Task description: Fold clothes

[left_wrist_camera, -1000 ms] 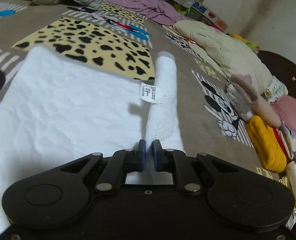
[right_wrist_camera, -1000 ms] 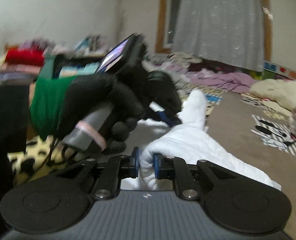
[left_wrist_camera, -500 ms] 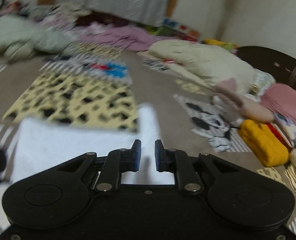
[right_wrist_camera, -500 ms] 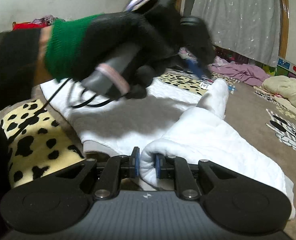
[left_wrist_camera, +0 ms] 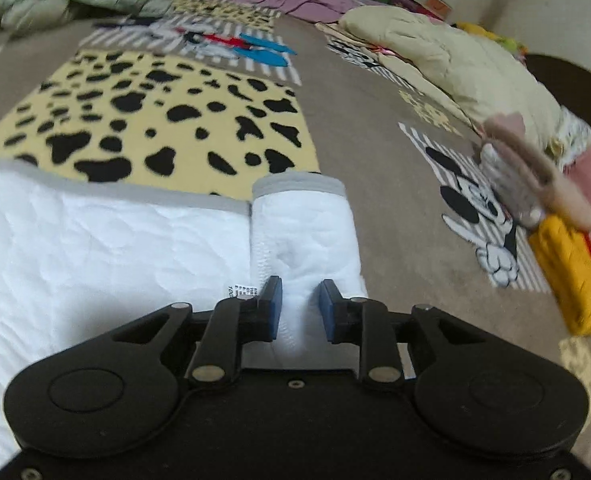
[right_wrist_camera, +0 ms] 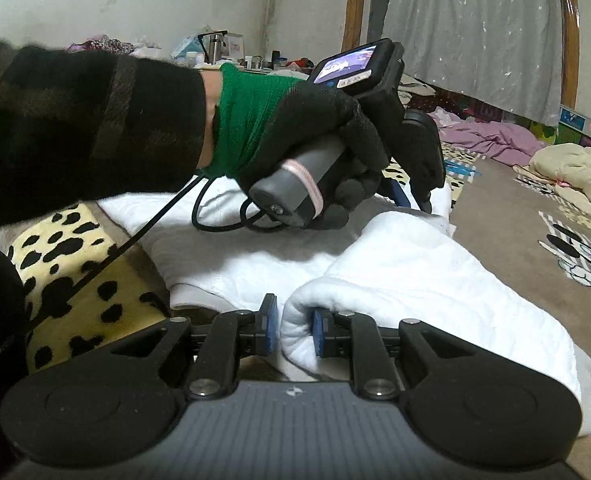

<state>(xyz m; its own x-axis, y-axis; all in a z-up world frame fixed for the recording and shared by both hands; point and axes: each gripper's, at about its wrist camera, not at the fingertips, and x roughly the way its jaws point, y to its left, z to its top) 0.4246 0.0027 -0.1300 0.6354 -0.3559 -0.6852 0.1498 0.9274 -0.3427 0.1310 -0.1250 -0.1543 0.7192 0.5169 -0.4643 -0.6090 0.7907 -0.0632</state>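
White quilted garment lies flat on the rug, right strip folded over onto it. Left gripper is parted, straddling that strip's ridge just ahead — not pinching. Right gripper is also parted around a bunched fold. The garment looks soft, light, puffy — best pinched at the hemmed edge.

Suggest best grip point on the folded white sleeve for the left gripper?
Take the sleeve at its near end, from the body-side seam. It lies folded as a raised strip beside the flat white garment, so the left gripper, jaws open, can straddle its thickness coming in low from the near side.
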